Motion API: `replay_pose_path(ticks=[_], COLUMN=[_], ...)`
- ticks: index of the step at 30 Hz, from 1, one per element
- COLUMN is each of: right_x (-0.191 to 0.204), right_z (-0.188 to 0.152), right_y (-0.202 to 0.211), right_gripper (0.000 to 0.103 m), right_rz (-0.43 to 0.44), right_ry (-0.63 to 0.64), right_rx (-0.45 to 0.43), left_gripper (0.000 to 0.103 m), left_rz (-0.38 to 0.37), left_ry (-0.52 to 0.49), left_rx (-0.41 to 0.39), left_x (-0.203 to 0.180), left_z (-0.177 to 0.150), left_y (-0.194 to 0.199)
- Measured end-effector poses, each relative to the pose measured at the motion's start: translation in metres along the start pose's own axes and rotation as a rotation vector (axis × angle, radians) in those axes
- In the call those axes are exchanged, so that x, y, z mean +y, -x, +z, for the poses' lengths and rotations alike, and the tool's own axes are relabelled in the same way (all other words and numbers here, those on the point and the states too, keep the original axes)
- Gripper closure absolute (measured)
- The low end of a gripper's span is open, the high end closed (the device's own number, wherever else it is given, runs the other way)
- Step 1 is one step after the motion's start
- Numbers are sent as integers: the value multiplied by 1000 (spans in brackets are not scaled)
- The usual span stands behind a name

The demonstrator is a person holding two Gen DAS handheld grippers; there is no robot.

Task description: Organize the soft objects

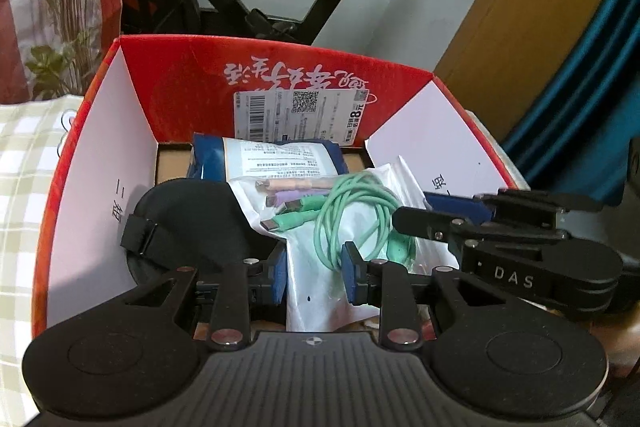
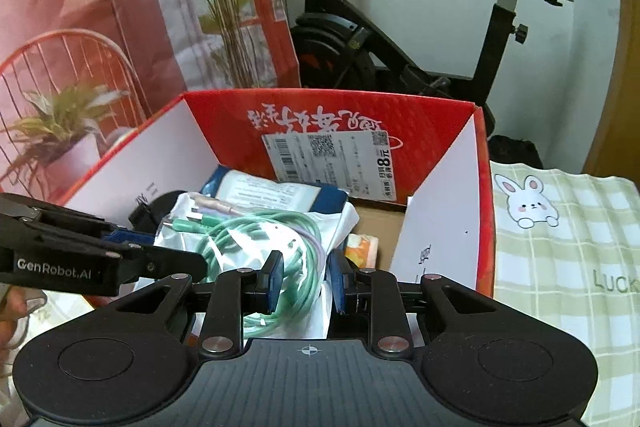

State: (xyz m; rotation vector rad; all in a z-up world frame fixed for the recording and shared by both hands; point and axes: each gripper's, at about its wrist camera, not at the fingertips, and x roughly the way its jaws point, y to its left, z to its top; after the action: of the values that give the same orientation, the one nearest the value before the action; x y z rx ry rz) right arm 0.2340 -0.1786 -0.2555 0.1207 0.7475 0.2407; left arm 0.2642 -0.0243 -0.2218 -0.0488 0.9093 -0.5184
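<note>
The clear plastic bag of coiled mint-green cables (image 1: 352, 223) lies on top of the pile inside the red cardboard box with white inner flaps (image 1: 92, 163), near its front edge. Under it and toward the back wall sits a blue packet with a white printed label (image 1: 276, 157); a black padded pouch with a strap (image 1: 184, 223) fills the box's left side, touching the bag's edge. In the right wrist view an orange-and-white wrapper (image 2: 362, 249) shows at the bag's right, on the bare brown cardboard floor. A white barcode sticker (image 1: 300, 115) is stuck on the red back wall.

The left gripper (image 1: 316, 273) hangs over the front of the box, its blue pads spread apart with the bag's white edge between them but not pinched. The right gripper (image 2: 306, 281) is likewise parted, straddling the green cable loops without clamping them. The box stands on a green-and-white checked cloth with a rabbit print (image 2: 560, 239); a black exercise bike (image 2: 420, 47) stands behind it.
</note>
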Motion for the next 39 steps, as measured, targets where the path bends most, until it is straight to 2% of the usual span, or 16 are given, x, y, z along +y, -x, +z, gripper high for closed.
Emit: replay_pose_path(ticks=[3,10,17,27,30,33,39], right_x=[3,13,30,56,65,74,89], right_z=[0,1,-7,-40,-52,-64,-86], right_y=[5,30,64,101,106,103,87], right_gripper=[71,69,68,68,67,61,60], right_rz=[-9,-16,-9,17,29,42,68], right_ry=[13,50,63,48,58,64,70], right_rx=[-2,-37,-100,-165,-175,-162,-99], left_gripper=[51,33,31,31,33,33,37], left_rz=[14,51,69,98,82,92,36], left_ry=[-17,9,-10,-18,-2,20,151], left_rx=[-22,-79,-134,-160,-140,-109,-57], left_x=[0,6,3,16,25,33,54], left_z=[0,-2,-13,-58,-71,-82,-99], left_y=[9,39,75,115,116,109,79])
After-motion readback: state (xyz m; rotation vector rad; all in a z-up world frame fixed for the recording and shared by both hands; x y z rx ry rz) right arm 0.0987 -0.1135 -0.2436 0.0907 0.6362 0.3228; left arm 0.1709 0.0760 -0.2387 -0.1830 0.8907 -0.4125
